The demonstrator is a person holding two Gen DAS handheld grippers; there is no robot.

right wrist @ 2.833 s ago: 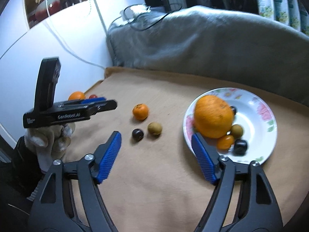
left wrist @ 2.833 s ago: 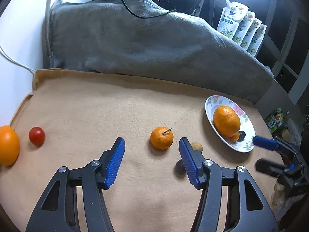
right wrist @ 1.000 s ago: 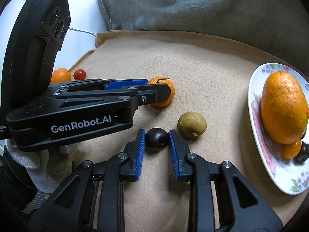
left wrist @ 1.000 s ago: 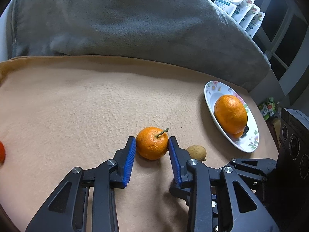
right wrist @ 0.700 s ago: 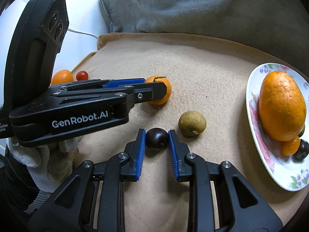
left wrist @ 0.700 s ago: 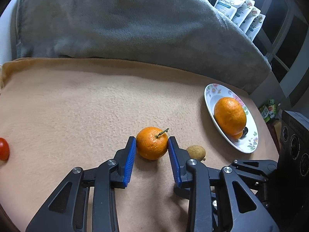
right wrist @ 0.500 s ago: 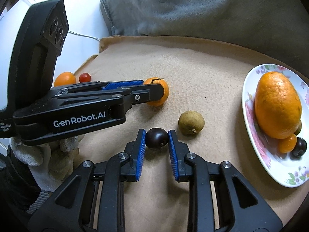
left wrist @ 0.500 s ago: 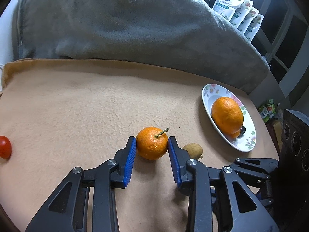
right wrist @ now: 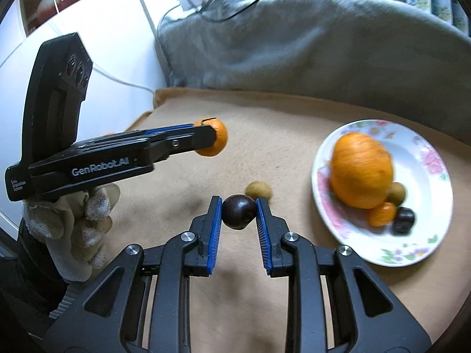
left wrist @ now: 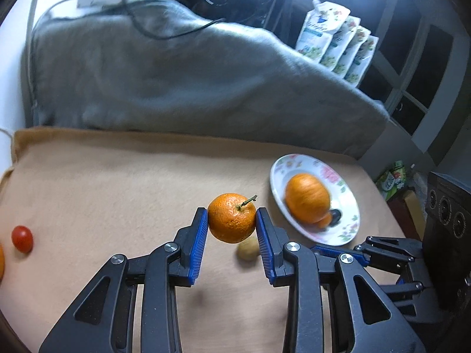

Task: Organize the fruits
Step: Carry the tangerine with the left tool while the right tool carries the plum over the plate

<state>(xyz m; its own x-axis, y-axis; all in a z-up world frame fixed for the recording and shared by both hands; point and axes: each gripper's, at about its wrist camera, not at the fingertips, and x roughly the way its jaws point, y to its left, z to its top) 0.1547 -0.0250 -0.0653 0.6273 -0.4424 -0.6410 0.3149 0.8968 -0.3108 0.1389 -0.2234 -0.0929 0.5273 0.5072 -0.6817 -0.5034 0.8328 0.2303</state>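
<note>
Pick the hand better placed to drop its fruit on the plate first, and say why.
Right. The right tool grips the dark fruit with the plate just beside it; the left tool, holding the tangerine, sits farther off, beyond the right tool.

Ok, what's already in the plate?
The plate holds a big orange, a small orange fruit, a dark fruit and a tan one. Anything behind the orange is hidden.

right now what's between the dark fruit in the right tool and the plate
Only bare tan cloth: in the right wrist view nothing lies between the dark fruit and the plate. The small tan fruit sits behind that line.
</note>
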